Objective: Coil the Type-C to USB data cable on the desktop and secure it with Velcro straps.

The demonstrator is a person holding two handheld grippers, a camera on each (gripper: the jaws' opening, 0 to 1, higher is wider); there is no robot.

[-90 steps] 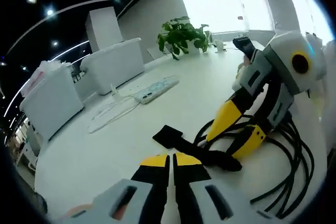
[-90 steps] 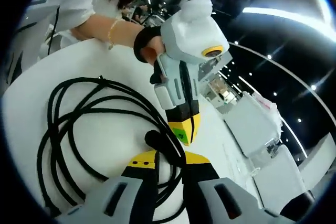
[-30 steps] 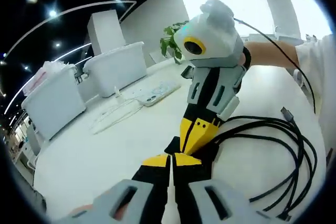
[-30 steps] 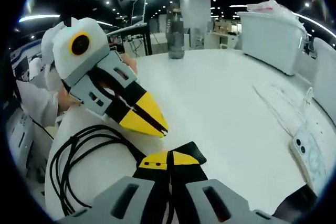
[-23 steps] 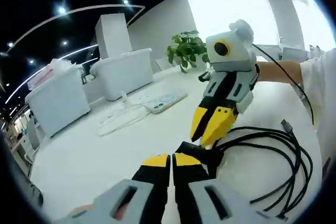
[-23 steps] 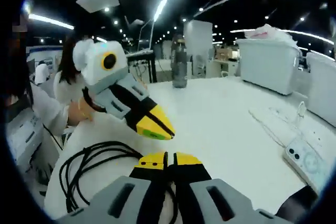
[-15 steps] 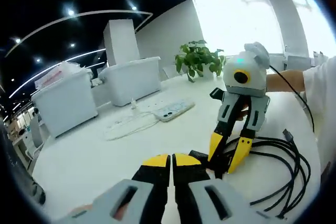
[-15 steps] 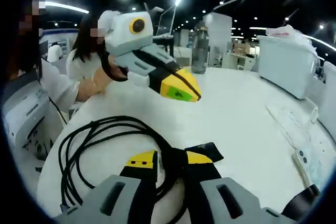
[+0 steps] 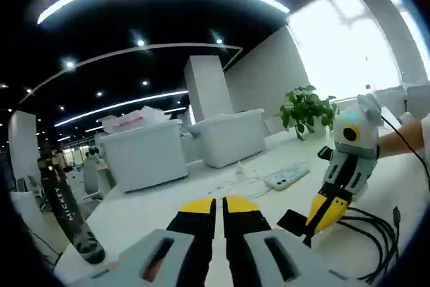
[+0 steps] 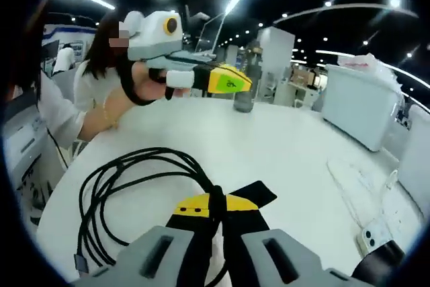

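Note:
The black data cable [image 10: 132, 166] lies in loose loops on the white table [image 10: 289, 146], its USB plug at the near left edge. My right gripper [image 10: 213, 205] is shut on the bundle where the black Velcro strap [image 10: 258, 194] wraps it; the strap's free tab sticks out to the right. The left gripper view shows the right gripper [image 9: 321, 218] pointing down at the strap [image 9: 293, 222], with the cable loops [image 9: 377, 234] behind it. My left gripper [image 9: 218, 203] is shut on nothing and held high above the table [image 9: 154, 210]. From the right gripper view, that left gripper [image 10: 240, 84] hovers level, a hand holding it.
Two white bins [image 9: 232, 137] and a potted plant [image 9: 306, 107] stand at the far edge, with a power strip [image 9: 286, 178] and white cord before them. A dark bottle [image 10: 244, 93] stands mid-table. A person [image 10: 80, 99] sits at the left.
My left gripper has lifted up and back from the bundle. My right gripper, open around the cable half a second ago, has shut on it at the strap.

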